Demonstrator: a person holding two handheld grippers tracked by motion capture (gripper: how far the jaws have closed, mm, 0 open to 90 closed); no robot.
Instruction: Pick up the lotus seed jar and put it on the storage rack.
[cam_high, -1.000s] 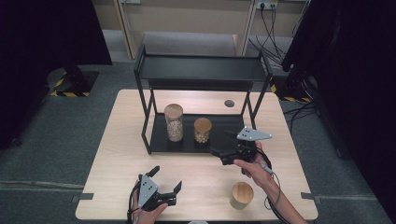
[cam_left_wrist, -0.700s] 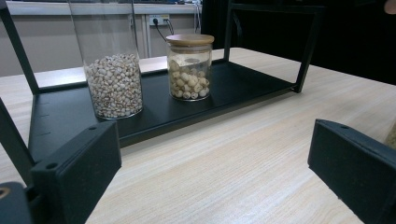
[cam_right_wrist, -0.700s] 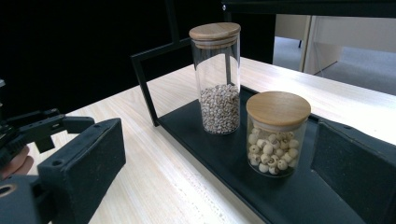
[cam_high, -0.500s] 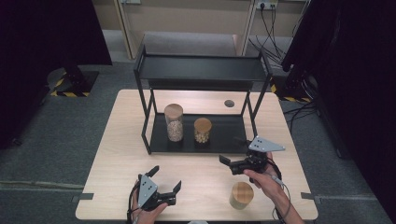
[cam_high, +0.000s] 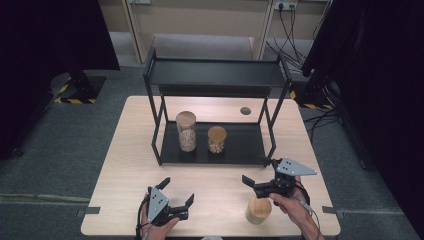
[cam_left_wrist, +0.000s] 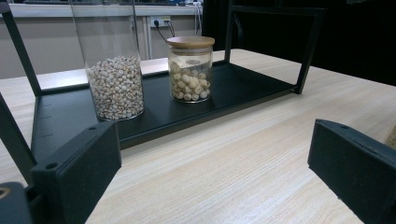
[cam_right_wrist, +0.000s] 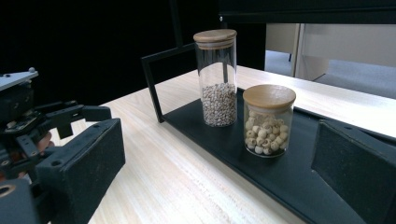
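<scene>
With both the right gripper and left gripper gaping wide and empty, the wood-lidded jar at the right gripper's 6 o'clock risks being toppled by that wrist.

- Three glass jars with round wooden lids are counted: a tall jar of small grey-brown grains, a short jar of pale round seeds, and a third jar on the bare table, seen mostly by its lid.
- One black metal two-tier shelf rack is counted.
- One light wooden table is counted.
- Two black two-jaw grippers are counted: the left gripper and the right gripper.
</scene>
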